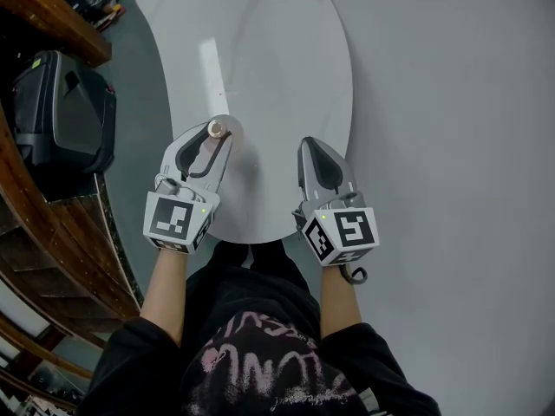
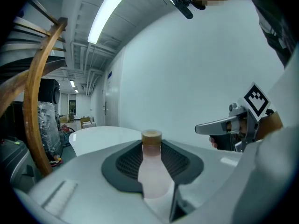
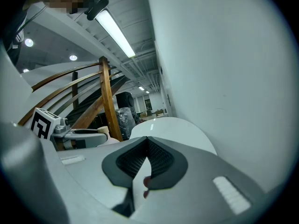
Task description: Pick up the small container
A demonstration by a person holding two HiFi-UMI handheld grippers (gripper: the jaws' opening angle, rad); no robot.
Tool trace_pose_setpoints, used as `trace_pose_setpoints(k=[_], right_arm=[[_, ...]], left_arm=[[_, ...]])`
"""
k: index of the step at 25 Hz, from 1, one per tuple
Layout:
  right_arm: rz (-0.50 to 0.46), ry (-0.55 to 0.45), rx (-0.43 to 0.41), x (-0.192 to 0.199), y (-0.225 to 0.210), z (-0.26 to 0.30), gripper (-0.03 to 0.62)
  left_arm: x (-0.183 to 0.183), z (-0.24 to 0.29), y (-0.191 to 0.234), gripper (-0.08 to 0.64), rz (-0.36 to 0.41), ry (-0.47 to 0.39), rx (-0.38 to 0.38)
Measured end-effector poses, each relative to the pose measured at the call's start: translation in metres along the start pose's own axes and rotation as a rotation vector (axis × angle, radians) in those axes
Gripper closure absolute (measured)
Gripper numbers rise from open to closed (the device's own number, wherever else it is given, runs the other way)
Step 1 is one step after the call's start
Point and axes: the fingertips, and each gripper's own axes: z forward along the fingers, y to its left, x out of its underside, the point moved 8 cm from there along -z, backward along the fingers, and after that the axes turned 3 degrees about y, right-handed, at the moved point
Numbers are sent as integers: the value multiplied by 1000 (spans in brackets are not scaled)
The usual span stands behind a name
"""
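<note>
Centrally, in the head view, a white table (image 1: pixel 260 50) with a rounded edge lies below both tools. The left gripper (image 1: pixel 217 137) is closed on the small container (image 2: pixel 152 171), a pale pink translucent bottle with a tan cap, upright between the ribbed dark pads (image 2: pixel 125 164). From above only the cap shows, over the table's near part; the bottle's base is hidden by the gripper body in both views, so whether it rests on the table or hangs clear of it cannot be told.

The right gripper (image 1: pixel 312 150) is over the table's near right edge, beside the left one and apart from it. In the right gripper view its jaws meet at the tips with nothing between them; a small reddish spot low in the seam is too indistinct to identify.

Both forearms enter from below, and a black garment with pale pink print is cut off at the bottom edge. At the left margin stand a black case (image 1: pixel 65 111) on the grey floor and a curved wooden railing (image 3: pixel 108 101), partly out of frame. A ceiling strip light (image 2: pixel 110 10) shows in the left gripper view.
</note>
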Motion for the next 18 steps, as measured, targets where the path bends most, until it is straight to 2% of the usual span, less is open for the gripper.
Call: trace_pose_setpoints(k=[18], right_arm=[[-17, -38, -11, -5, 6, -16, 569]], left_arm=[[-4, -17, -13, 437, 13, -22, -6]])
